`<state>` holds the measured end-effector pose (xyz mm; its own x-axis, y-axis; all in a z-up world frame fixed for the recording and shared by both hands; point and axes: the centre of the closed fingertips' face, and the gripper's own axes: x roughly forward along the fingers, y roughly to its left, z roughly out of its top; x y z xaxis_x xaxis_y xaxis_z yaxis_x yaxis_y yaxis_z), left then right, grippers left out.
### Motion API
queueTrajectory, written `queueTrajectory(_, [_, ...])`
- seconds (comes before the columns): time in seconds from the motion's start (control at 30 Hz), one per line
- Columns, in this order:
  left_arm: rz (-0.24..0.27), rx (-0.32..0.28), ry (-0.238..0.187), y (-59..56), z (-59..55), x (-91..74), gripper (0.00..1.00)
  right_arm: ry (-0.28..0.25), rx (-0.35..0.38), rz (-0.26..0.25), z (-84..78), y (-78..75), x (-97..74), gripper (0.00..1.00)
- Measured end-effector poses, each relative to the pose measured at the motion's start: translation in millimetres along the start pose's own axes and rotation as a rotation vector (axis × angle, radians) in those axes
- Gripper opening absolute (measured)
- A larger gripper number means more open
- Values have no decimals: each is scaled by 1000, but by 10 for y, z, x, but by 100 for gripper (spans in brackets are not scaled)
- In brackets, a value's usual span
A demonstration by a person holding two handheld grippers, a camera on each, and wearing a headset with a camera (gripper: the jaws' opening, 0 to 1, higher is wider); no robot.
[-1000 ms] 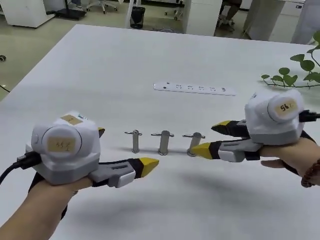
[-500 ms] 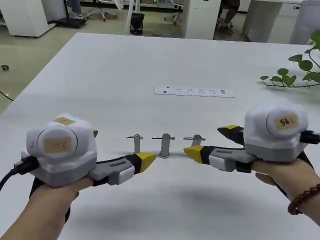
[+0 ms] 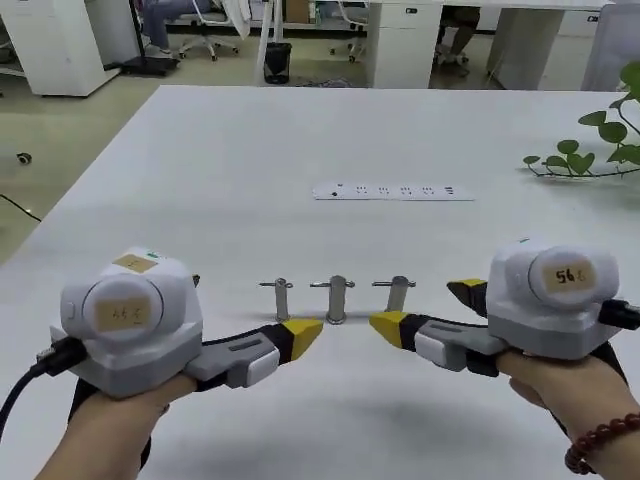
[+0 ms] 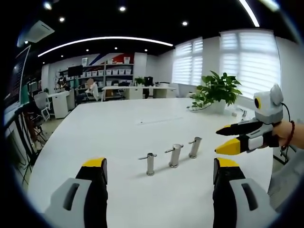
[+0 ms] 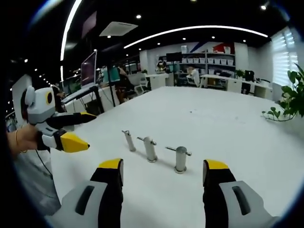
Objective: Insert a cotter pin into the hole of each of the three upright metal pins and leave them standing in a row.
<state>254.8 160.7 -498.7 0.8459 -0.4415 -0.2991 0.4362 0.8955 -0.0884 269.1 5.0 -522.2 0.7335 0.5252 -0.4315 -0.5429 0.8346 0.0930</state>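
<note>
White matte tabletop, smooth. A flat white power strip lies well behind the work, and a leafy green plant trails in at the far R edge. Office desks & chairs sit beyond the table. Three metal pins stand in a row toward the near side, row running L–R in head view: L pin, mid pin, R pin. All upright, long axis vertical; plain grey cylinders w/ dull sheen. Each carries a thin cotter pin crosswise near the top, lying level, roughly along the row. L gripper & R gripper sit low either side, yellow tips aimed inward at the row, apart from the pins. Both claws released, jaws spread wide.
</note>
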Motion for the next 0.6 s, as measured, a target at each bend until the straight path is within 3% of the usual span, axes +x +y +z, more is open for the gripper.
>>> queueTrajectory(0.1, [5, 0, -12, -6, 16, -31, 96, -9, 20, 9, 10, 69, -43, 66])
queueTrajectory(0.2, [3, 54, 13, -43, -13, -58, 99, -40, 57, 3, 64, 92, -107, 67])
queueTrajectory(0.33, [6, 30, 15, -55, -21, -68, 99, -43, 24, -50, 87, 54, -194, 69])
queueTrajectory(0.6, [39, 11, 35, -1, -50, -111, 98, -21, -1, -60, 51, 64, -246, 71])
